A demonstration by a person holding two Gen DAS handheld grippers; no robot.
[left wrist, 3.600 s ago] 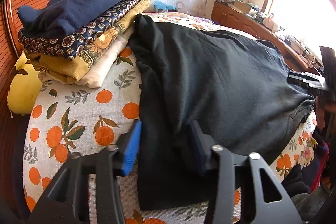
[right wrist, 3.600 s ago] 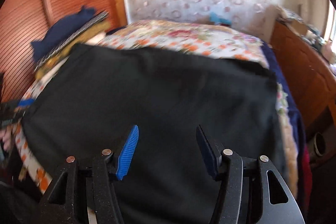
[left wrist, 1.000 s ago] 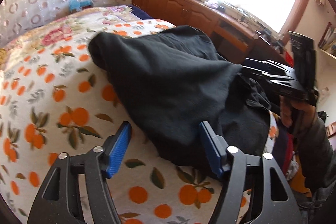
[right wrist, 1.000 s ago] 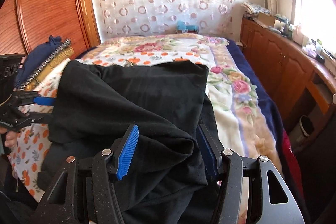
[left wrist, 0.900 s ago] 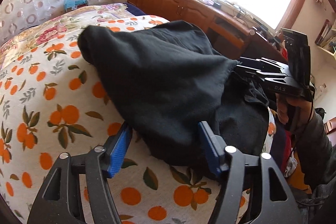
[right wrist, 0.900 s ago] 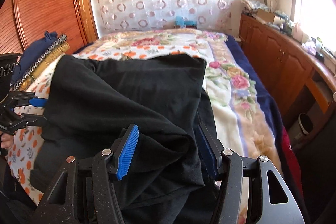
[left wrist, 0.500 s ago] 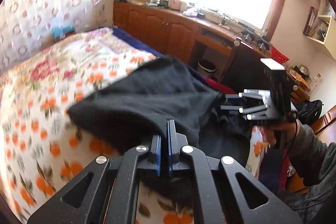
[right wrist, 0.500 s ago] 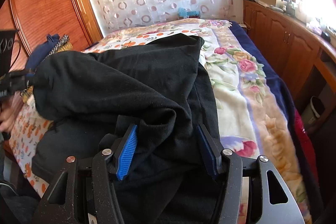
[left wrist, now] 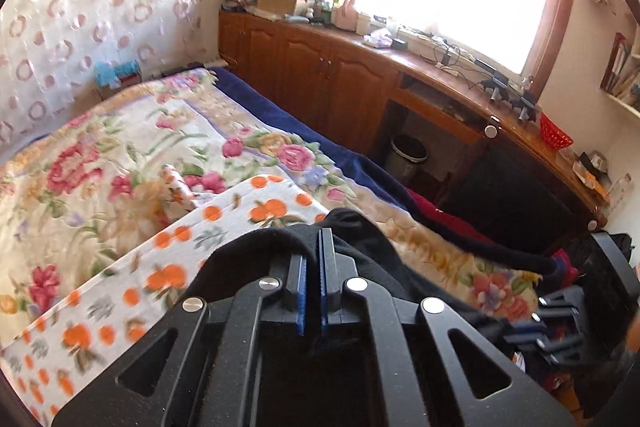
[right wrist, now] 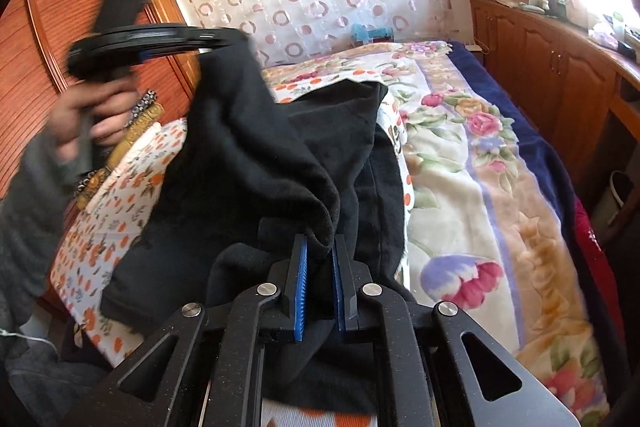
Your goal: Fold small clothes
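Note:
A black garment (right wrist: 256, 163) is partly lifted off the bed. My left gripper (left wrist: 311, 251) is shut on one edge of the black garment (left wrist: 360, 247); in the right wrist view it (right wrist: 236, 41) holds that edge high at the upper left. My right gripper (right wrist: 320, 247) is shut on a bunched fold of the garment near the bed's front. The cloth drapes between the two grippers. The rest lies on the orange-print sheet (right wrist: 116, 195).
A floral blanket (right wrist: 472, 163) covers the bed's right side. A stack of folded cloths (right wrist: 140, 123) sits at the left by the wooden wardrobe (right wrist: 48, 67). Wooden cabinets (left wrist: 328, 79) with cluttered top and a bin (left wrist: 408, 155) run along the right.
Both grippers have closed on the black garment. My left gripper has lifted its edge up and swung toward the right, so the garment no longer lies flat.

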